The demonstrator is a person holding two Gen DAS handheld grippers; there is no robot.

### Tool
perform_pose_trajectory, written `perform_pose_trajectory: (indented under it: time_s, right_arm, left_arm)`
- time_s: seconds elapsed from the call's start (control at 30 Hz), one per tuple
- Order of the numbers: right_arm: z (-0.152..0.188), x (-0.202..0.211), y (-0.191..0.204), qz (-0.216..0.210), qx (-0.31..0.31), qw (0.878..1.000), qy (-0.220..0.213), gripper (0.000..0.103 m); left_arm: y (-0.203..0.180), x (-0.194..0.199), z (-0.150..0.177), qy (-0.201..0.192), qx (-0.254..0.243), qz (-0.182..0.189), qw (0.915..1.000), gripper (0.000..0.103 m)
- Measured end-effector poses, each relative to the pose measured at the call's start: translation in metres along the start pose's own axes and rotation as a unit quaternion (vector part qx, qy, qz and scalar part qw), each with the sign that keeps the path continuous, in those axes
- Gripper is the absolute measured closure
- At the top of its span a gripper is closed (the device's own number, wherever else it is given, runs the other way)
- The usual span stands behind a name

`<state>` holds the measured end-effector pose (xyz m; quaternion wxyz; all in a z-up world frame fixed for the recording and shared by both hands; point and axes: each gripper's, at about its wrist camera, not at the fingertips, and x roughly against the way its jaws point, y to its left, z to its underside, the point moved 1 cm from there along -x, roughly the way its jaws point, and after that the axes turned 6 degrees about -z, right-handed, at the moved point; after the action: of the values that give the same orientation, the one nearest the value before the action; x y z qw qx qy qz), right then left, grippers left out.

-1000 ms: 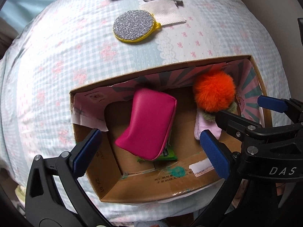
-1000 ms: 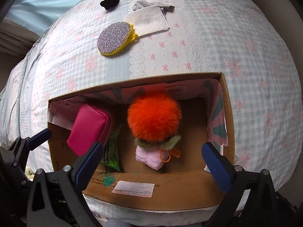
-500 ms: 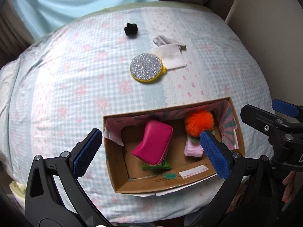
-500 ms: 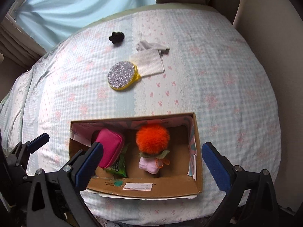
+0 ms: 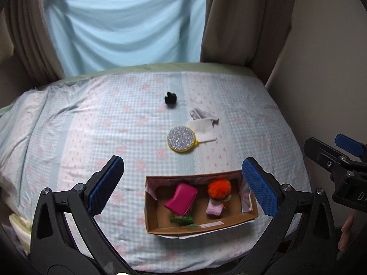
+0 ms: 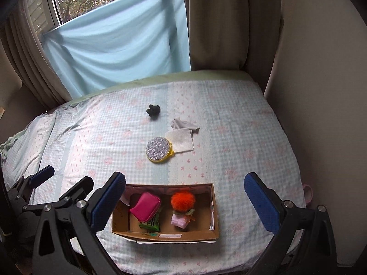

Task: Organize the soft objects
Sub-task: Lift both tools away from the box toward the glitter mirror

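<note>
I am holding my left gripper (image 5: 181, 183) and right gripper (image 6: 184, 198) above the bed's (image 5: 91, 123) near edge, both sets of jaws gaping wide and gripping nothing. The cardboard box (image 5: 199, 225) is sitting at that near edge, carrying a pink pouch (image 5: 181, 198) and an orange pom-pom (image 5: 219, 188). Toward the bed's middle, a glittery round pad (image 5: 181, 138), white cloth (image 5: 204, 129) and small black object (image 5: 170, 97) are lying loose.

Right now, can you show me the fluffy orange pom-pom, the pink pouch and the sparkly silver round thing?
fluffy orange pom-pom (image 5: 219, 188), left wrist view, middle of the fur
pink pouch (image 5: 181, 198), left wrist view, top face
sparkly silver round thing (image 6: 159, 148), right wrist view, glitter centre
</note>
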<state>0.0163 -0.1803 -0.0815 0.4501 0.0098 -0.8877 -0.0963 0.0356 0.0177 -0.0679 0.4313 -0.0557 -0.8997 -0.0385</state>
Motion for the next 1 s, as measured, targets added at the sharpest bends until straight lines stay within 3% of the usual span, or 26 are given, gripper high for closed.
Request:
perform_pose_trajectory:
  time_s: [0.27,0.47,0.7,1.0]
  right_arm:
    - [-0.014,0.035,-0.007,-0.005,0.009,1.0,-0.03,0.0]
    - [-0.025,0.034,-0.034,-0.029,0.028,0.999,-0.036,0.0]
    - [-0.057,-0.002,-0.059,-0.055,0.087,0.994,-0.039,0.0]
    - [-0.083,-0.106,-0.081,-0.093,0.046,0.995,0.004,0.0]
  left_arm:
    - [-0.009,0.032,-0.019,-0.04,0.018,-0.022,0.9988,0.0]
    - [-0.014,0.022,-0.021,-0.039,0.086,-0.051,0.9942,0.0]
    - [-0.012,-0.038,-0.012,0.007,0.13,-0.072,0.9889,0.0]
    - [-0.011,-0.151,-0.019,0.073,0.123,-0.05,0.9885,0.0]
